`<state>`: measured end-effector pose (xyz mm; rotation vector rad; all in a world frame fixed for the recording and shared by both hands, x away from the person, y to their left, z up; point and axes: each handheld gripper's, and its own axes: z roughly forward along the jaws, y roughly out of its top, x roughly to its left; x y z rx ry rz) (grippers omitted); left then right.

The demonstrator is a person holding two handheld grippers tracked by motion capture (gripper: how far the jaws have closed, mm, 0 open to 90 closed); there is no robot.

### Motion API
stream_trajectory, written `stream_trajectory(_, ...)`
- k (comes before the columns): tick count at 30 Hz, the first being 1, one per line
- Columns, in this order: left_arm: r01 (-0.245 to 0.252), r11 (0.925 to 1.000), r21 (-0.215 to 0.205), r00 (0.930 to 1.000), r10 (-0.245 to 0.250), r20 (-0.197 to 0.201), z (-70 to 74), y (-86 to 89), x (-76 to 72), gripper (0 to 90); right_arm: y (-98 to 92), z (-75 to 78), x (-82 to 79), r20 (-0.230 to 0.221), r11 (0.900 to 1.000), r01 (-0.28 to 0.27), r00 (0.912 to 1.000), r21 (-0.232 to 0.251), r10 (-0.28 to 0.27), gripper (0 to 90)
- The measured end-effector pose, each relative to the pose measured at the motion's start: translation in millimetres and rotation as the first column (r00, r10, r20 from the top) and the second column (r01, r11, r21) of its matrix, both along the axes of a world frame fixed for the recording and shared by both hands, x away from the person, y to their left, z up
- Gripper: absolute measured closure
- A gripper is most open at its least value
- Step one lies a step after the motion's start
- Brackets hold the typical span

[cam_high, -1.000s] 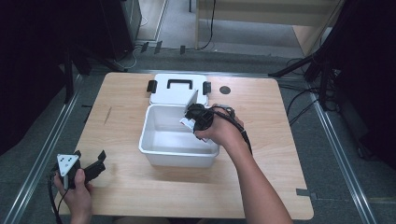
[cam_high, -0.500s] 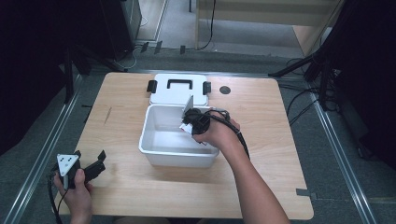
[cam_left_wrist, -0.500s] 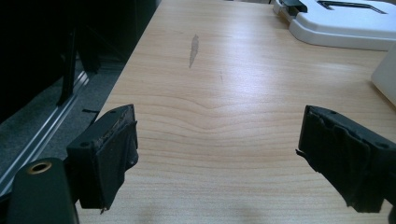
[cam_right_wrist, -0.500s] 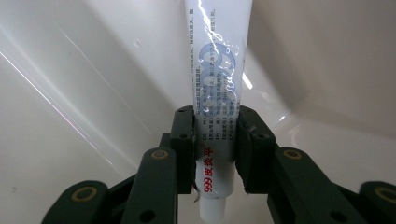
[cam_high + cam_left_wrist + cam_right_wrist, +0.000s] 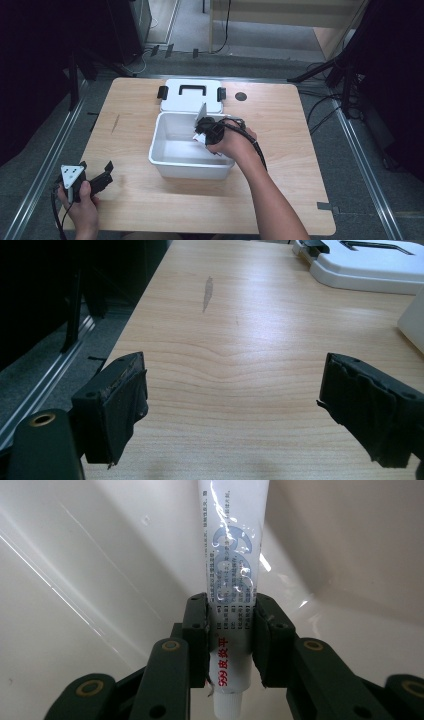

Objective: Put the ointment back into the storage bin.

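A white ointment tube [image 5: 232,580] with blue and red print stands between the jaws of my right gripper [image 5: 231,630], which is shut on it near its cap end. In the high view the right gripper [image 5: 210,131] is down inside the white plastic box [image 5: 170,160], near its back right corner. The tube points toward the box's inner wall [image 5: 100,580]. My left gripper [image 5: 235,405] is open over bare wood, nothing between its jaws; in the high view the left gripper [image 5: 95,175] rests at the table's front left corner.
The box's white lid [image 5: 191,95] with black latches lies flat behind the box; its edge also appears as the lid [image 5: 370,265] in the left gripper view. A dark round hole [image 5: 241,96] sits in the wooden table [image 5: 300,150]. Cables and stands surround the table.
My right gripper has moved lower into the box with the tube. The left gripper has stayed put.
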<state>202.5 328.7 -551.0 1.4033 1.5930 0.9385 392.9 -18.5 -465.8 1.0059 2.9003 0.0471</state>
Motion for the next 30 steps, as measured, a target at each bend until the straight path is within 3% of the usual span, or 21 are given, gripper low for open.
stream_trajectory(10,-0.001,1.0,-0.002,1.0,0.001,0.0,0.0,0.1,0.0,12.5,1.3,-1.5,-0.8,-0.007,0.999,-0.018,0.9998,-0.028,0.017,71.4)
stream_trajectory(30,0.001,1.0,-0.002,1.0,-0.001,-0.001,0.0,0.2,0.1,12.5,1.5,-1.8,-1.3,-0.003,0.999,-0.027,0.9996,-0.034,0.027,73.2)
